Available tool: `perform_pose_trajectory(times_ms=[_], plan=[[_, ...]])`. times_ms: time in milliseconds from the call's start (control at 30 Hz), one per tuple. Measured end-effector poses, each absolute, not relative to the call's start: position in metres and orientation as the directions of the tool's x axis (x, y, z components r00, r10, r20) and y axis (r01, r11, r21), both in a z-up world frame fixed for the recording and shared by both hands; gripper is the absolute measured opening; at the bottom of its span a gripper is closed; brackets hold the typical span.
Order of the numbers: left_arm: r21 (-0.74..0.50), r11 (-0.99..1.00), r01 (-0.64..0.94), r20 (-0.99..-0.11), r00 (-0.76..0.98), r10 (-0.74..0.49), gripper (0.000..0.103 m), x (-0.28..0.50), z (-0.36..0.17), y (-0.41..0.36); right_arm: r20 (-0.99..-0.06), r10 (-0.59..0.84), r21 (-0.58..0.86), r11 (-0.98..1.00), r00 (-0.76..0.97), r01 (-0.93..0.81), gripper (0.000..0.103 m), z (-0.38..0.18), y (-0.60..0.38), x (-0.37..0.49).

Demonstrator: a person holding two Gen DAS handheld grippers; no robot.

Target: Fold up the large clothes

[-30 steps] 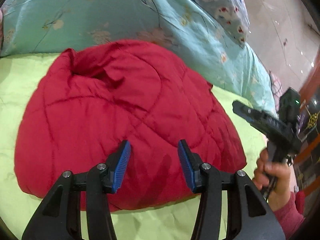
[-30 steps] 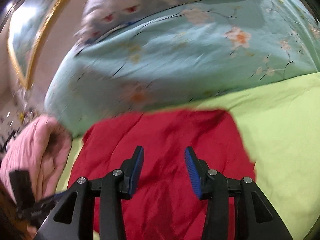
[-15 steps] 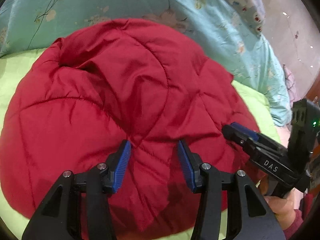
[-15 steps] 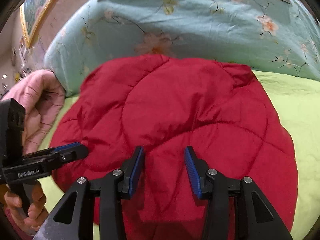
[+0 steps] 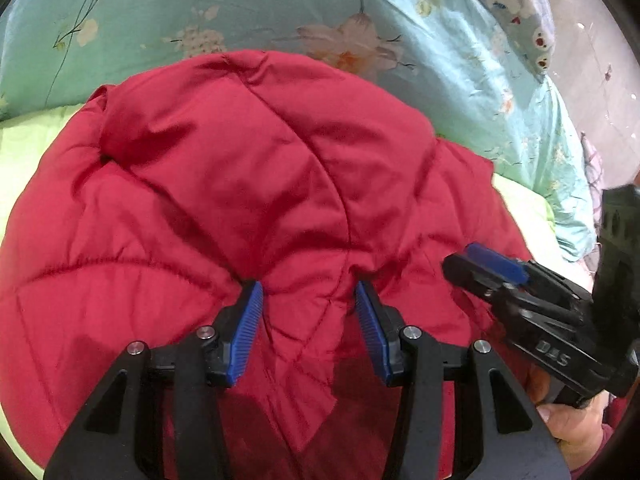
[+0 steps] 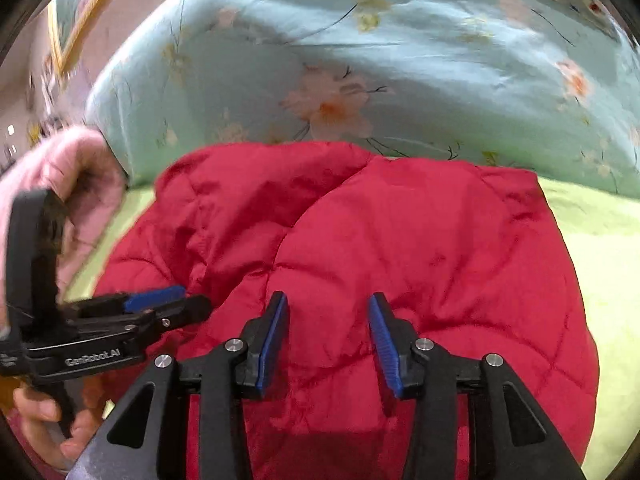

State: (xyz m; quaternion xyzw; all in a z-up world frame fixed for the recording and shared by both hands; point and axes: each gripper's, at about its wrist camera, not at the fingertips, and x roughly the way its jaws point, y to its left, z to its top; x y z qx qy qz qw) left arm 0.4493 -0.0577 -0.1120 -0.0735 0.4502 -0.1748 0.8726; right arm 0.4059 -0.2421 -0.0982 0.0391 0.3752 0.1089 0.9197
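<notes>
A red quilted jacket (image 5: 260,160) lies bunched in a rounded heap on a light green sheet (image 5: 28,132). My left gripper (image 5: 308,286) stands open with both fingertips pushed into the padding, which puckers and bulges between the jaws. In the left wrist view my right gripper (image 5: 468,266) comes in from the right, just over the jacket's right side, held by a hand (image 5: 568,420). In the right wrist view the right gripper (image 6: 328,297) is open low over the jacket (image 6: 420,240). The left gripper (image 6: 192,304) rests on the fabric at its left.
A pale blue flowered quilt (image 5: 240,12) (image 6: 360,60) is piled right behind the jacket. A patterned pillow (image 5: 512,0) lies on it. A pink cloth (image 6: 80,168) sits at the bed's left edge. Green sheet (image 6: 600,240) is bare to the right.
Both grippers have come forward and down onto the jacket. The left fingertips now dig into the fabric. The two grippers have drawn closer together, with their jaws standing as wide as before.
</notes>
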Motion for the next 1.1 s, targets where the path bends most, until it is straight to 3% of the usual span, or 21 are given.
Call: perform_pose_trajectory(times_ms=[167,300,467,933,1033,1100], plan=[[-0.301,0.933,0.197,-0.782,0.509,-0.360,0.045,0.484,-0.117,-0.052,-0.729,0.223,0.228,0.971,0.648,-0.077,0.035,-0.117,-0.268,0.444],[-0.305,0.944,0.128,-0.806,0.494,-0.327,0.020,0.510,-0.127,-0.042,-0.748,0.211,0.233,0.971,0.629,-0.048,0.034,-0.123,-0.275,0.462],[-0.318,0.943,0.100,-0.814,0.481,-0.326,0.012,0.526,-0.138,-0.037,-0.757,0.191,0.224,0.974,0.625,-0.025,0.034,-0.130,-0.277,0.471],[-0.312,0.943,0.117,-0.807,0.492,-0.328,0.013,0.509,-0.122,-0.038,-0.709,0.242,0.315,0.949,0.662,-0.010,0.038,-0.117,-0.297,0.451],[-0.320,0.938,0.136,-0.787,0.513,-0.343,0.023,0.488,-0.107,-0.032,-0.698,0.244,0.317,0.948,0.674,-0.015,0.040,-0.105,-0.303,0.435],[-0.329,0.932,0.149,-0.772,0.526,-0.357,0.038,0.476,-0.098,-0.027,-0.686,0.249,0.326,0.945,0.683,-0.016,0.045,-0.099,-0.309,0.425]])
